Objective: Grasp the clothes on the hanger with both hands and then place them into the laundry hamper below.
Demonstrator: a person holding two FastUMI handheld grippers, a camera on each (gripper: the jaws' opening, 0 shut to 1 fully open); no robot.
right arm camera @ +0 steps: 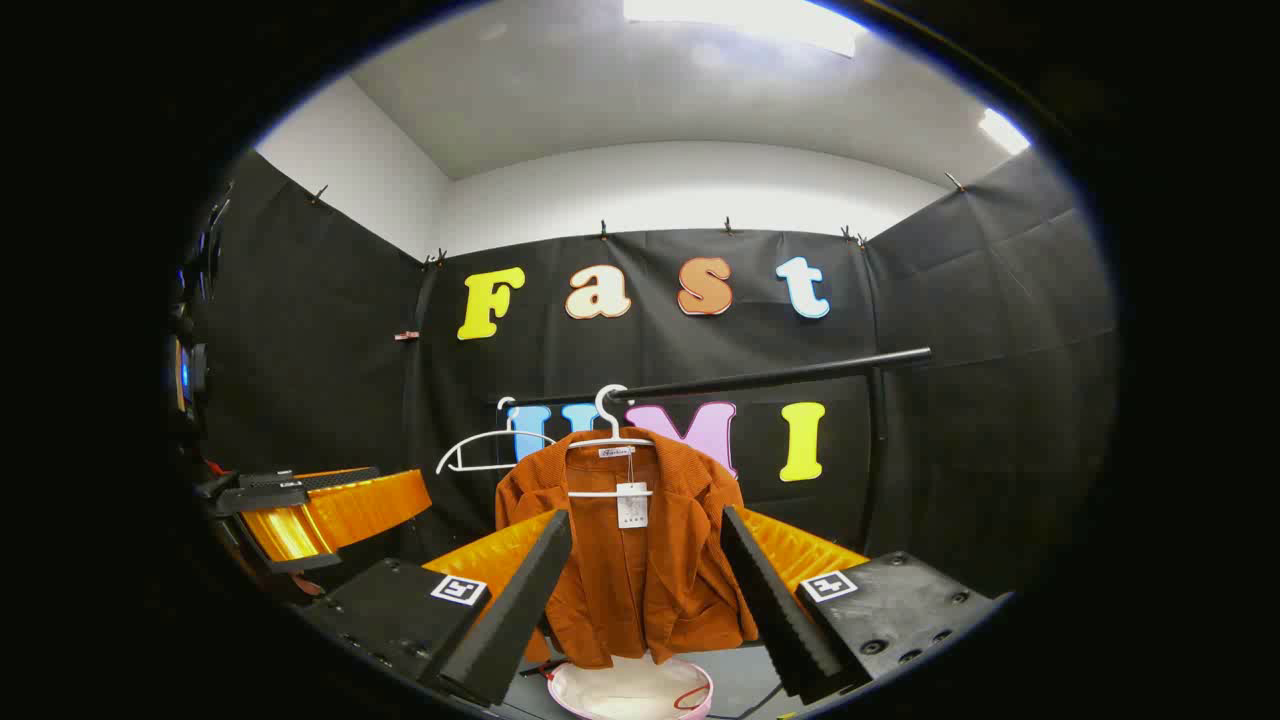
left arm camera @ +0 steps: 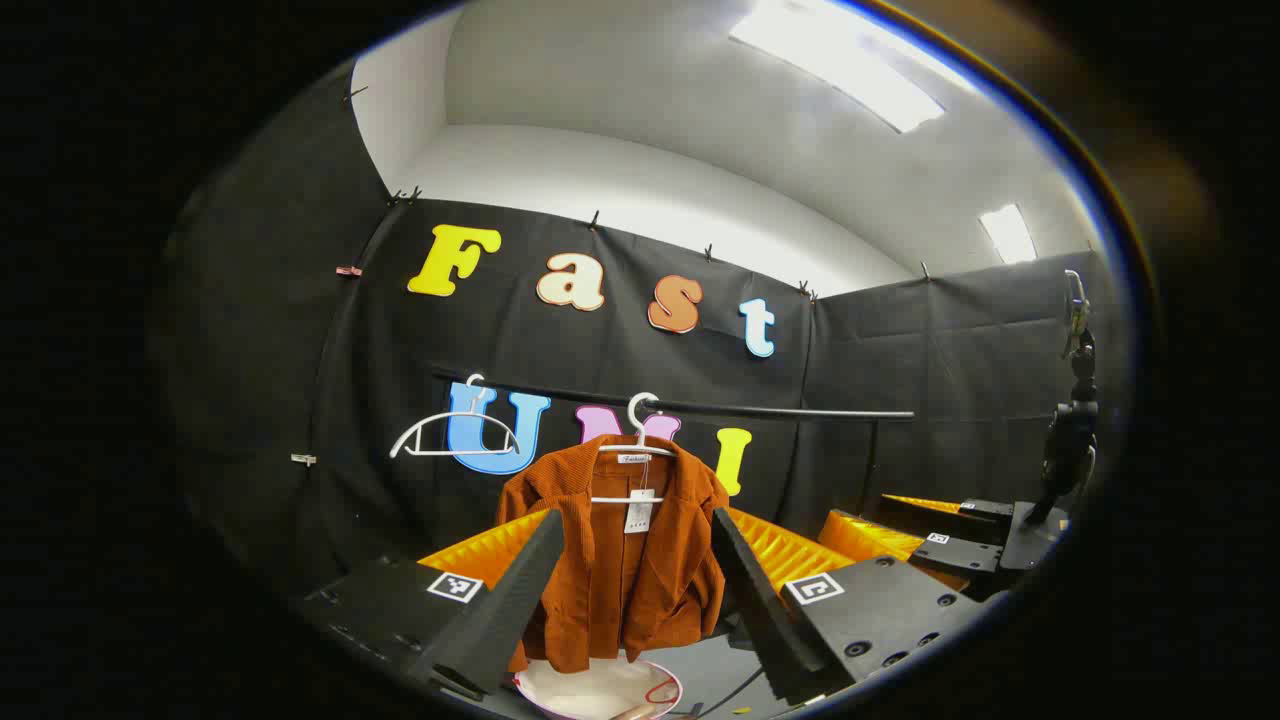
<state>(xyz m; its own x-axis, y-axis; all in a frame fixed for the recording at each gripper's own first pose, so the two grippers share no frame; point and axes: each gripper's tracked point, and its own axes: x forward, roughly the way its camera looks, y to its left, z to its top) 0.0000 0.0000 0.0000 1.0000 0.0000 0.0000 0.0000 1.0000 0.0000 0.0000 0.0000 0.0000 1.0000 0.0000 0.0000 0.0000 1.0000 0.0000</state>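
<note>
A rust-brown jacket [left arm camera: 625, 555] [right arm camera: 640, 565] hangs on a white hanger [left arm camera: 638, 440] [right arm camera: 608, 430] hooked over a black rail [left arm camera: 780, 408] [right arm camera: 770, 375] in front of the black cloth wall. A paper tag [left arm camera: 640, 512] [right arm camera: 632, 505] dangles at its open collar. Straight under its hem sits the round laundry hamper [left arm camera: 600, 690] [right arm camera: 630, 690], pale inside with a pinkish rim. A second white hanger [left arm camera: 450, 438] [right arm camera: 485, 455], bare, hangs on the rail to the jacket's left. The left tongs [left arm camera: 635, 595] stand open, both fingers spread to either side of the jacket and well short of it, holding nothing. The right tongs [right arm camera: 645, 595] are likewise open and empty, framing the jacket from a distance. In the left gripper view the right tongs appear again at the far right; in the right gripper view the left tongs sit at the far left.
</note>
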